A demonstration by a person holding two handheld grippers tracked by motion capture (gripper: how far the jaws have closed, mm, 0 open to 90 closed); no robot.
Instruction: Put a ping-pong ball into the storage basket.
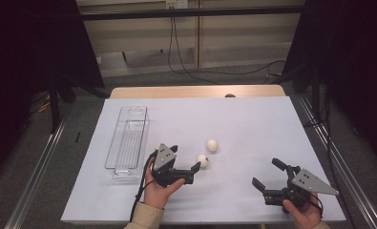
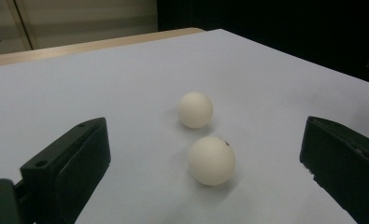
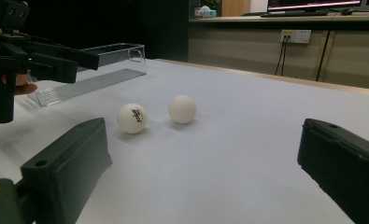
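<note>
Two white table-tennis balls lie on the white table sheet (image 1: 253, 124). The near ball (image 1: 203, 160) (image 2: 211, 160) (image 3: 132, 118) carries a small printed logo. The plain far ball (image 1: 212, 145) (image 2: 195, 109) (image 3: 182, 108) rests just beyond it. My left gripper (image 1: 184, 158) (image 2: 205, 140) is open, held low with the near ball just ahead of its jaws and nothing between them. My right gripper (image 1: 266, 172) (image 3: 201, 144) is open and empty near the front right of the table, pointing toward the balls. In the right gripper view, the left gripper (image 3: 37, 56) appears at the upper left.
A clear rectangular plastic container (image 1: 129, 140) (image 3: 98, 65) stands along the left side of the sheet, close to the left hand. The wooden table edge (image 1: 195, 91) runs along the back. Cables (image 1: 181, 57) lie on the floor beyond.
</note>
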